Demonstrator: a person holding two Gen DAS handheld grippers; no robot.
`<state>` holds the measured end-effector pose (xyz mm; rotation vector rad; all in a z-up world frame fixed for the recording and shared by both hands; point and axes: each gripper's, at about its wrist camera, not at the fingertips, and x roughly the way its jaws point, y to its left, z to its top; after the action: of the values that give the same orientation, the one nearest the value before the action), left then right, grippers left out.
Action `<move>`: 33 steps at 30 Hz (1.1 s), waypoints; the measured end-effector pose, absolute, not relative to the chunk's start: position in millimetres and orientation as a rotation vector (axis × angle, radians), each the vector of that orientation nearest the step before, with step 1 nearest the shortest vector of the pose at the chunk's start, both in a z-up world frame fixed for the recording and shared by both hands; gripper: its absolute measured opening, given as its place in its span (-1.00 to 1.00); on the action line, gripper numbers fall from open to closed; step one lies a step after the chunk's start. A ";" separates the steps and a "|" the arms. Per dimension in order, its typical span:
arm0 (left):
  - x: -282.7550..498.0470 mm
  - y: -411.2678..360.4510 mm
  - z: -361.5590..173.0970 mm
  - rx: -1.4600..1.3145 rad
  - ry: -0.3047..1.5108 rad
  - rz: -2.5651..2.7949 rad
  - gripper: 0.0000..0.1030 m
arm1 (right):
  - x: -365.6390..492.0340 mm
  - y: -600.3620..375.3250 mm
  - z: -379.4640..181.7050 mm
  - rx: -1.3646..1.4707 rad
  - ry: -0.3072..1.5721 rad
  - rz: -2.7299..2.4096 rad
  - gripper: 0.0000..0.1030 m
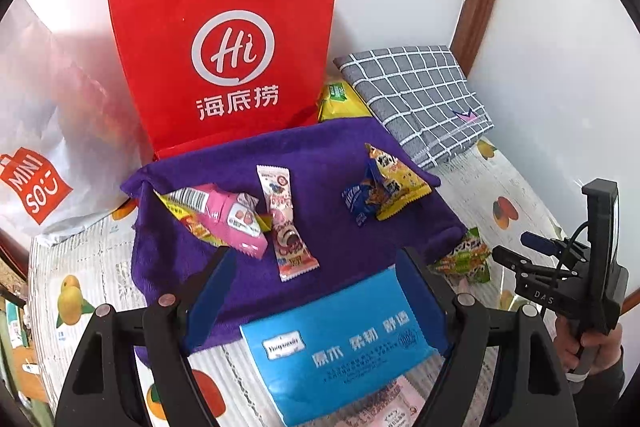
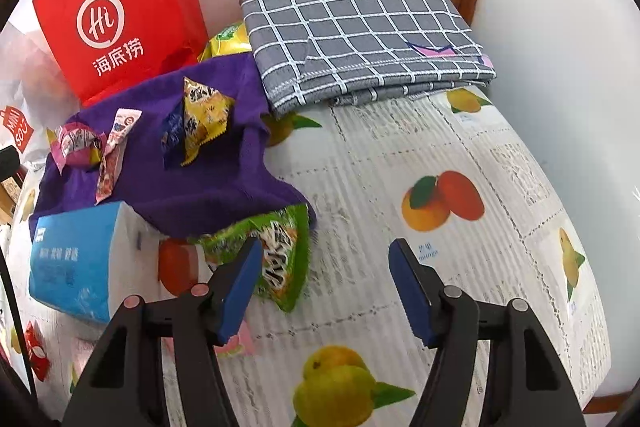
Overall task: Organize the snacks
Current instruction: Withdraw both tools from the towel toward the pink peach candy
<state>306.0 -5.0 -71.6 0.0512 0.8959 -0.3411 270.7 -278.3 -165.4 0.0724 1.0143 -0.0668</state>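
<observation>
A purple cloth (image 1: 320, 167) lies on the fruit-print table cover (image 2: 400, 155) with several snack packets on it: a pink one (image 1: 236, 223), a long white and pink one (image 1: 284, 223), and a yellow one (image 1: 396, 179) leaning on a blue one (image 1: 360, 199). A green packet (image 2: 276, 259) lies at the cloth's near corner. My left gripper (image 1: 316, 259) is open above a blue tissue pack (image 1: 340, 355), its fingers not pressing on it. My right gripper (image 2: 325, 245) is open over bare table cover, its left finger just beside the green packet.
A red paper bag (image 1: 228, 39) stands behind the cloth, with a white shopping bag (image 1: 36, 147) to its left. A folded grey checked cloth (image 2: 360, 35) lies at the back right by the wall, and a yellow packet (image 1: 340, 99) is tucked beside it. A small red packet (image 2: 36, 351) lies near the left edge.
</observation>
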 end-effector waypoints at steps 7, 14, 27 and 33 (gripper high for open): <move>288.5 -5.4 -67.5 0.070 0.879 -0.339 0.57 | 262.6 -276.8 -170.0 0.079 1.027 -0.054 0.25; 273.4 -2.0 -67.5 0.080 0.880 -0.328 0.57 | 252.1 -265.9 -175.2 0.052 1.035 -0.043 0.24; 242.0 15.6 -72.6 0.065 0.898 -0.294 0.57 | 235.3 -250.1 -195.7 0.036 1.094 -0.009 0.23; 225.1 25.2 -70.1 0.061 0.894 -0.271 0.57 | 227.4 -245.4 -197.3 0.008 1.106 -0.023 -0.05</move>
<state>225.1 25.2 -70.0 0.0608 0.8939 -0.2710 227.4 -245.4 -197.3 0.0083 1.1060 -0.0229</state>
